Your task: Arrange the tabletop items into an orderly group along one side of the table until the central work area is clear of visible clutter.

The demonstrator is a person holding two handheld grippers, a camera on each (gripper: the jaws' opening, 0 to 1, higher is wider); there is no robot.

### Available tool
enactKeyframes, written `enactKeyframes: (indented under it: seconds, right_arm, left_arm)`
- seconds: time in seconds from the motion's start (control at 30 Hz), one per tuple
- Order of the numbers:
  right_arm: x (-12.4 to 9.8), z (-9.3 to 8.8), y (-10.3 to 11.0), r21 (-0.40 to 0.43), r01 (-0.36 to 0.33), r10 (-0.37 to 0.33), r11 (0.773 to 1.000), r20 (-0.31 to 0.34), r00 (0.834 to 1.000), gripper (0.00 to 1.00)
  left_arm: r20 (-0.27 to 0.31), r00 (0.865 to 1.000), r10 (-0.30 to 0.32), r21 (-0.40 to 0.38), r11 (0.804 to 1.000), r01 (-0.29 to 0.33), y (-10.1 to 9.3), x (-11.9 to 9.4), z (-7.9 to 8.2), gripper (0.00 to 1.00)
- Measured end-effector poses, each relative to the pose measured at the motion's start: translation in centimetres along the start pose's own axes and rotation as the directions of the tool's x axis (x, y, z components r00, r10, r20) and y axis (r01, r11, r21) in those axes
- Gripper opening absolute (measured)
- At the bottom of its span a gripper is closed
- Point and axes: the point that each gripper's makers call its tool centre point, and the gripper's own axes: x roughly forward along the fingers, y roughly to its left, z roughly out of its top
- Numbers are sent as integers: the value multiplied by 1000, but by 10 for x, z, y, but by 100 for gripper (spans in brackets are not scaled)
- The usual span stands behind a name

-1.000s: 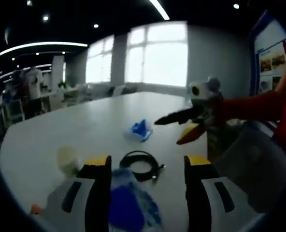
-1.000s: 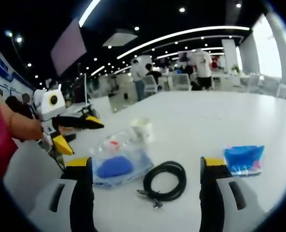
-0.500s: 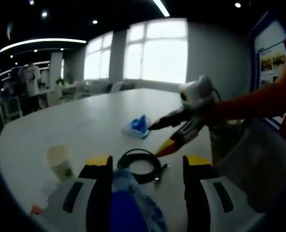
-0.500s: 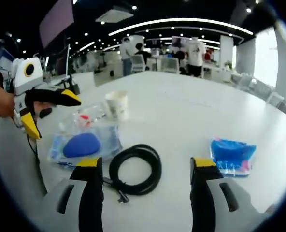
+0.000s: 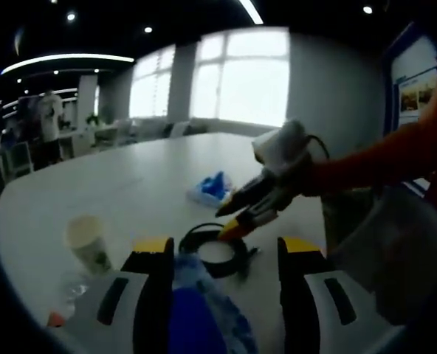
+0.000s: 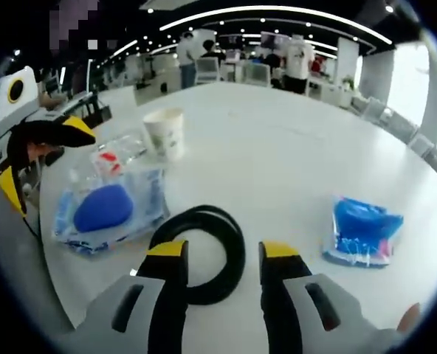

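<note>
Since a second ago the right gripper [image 6: 223, 258] has come down over the coiled black rubber cable [image 6: 204, 249] and narrowed its yellow-tipped jaws, not yet clamped. Left of the cable lies the clear bag holding a blue pad [image 6: 109, 208], beyond it the white paper cup [image 6: 164, 133]. The left gripper [image 5: 217, 251] hangs open. The cable looks light, springy; pinch one loop. No writing legible.

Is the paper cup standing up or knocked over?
Standing up. The paper cup sits on its base on the table, rim on top.
</note>
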Motion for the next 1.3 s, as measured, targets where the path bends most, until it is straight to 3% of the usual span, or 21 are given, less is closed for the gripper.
enactKeyframes:
  seconds: [0.1, 0.4, 0.67, 1.0, 1.13, 1.2, 1.3]
  right_arm:
    - [5, -7, -1, 0, 7, -7, 1000, -35, 999, 31]
    - [10, -14, -2, 30, 13, -11, 999, -70, 998, 28]
    - [11, -26, -5, 14, 36, -34, 999, -129, 991, 14]
    - [8, -26, -8, 55, 44, -38, 998, -121, 992, 8]
    - [0, -15, -8, 74, 35, -31, 997, -54, 998, 2]
    - [-3, -16, -9, 17, 41, -39, 999, -61, 997, 2]
    - [-7, -15, -7, 49, 31, -30, 998, -27, 999, 2]
  left_arm:
    - [-1, 1000, 1, 0, 1000, -1, 1, 1, 0, 53]
    - [-2, 1000, 0, -6, 1000, 0, 4, 6, -1, 52]
    - [-7, 1000, 4, -9, 1000, -4, 6, 7, -3, 52]
    - [-20, 1000, 1, 2, 1000, -1, 6, 14, -6, 51]
    - [-45, 999, 13, 3, 1000, -12, 12, 20, -15, 51]
    - [-59, 998, 17, 1, 1000, -17, 15, 23, -20, 51]
    - [-76, 997, 20, 2, 1000, -20, 17, 28, -25, 51]
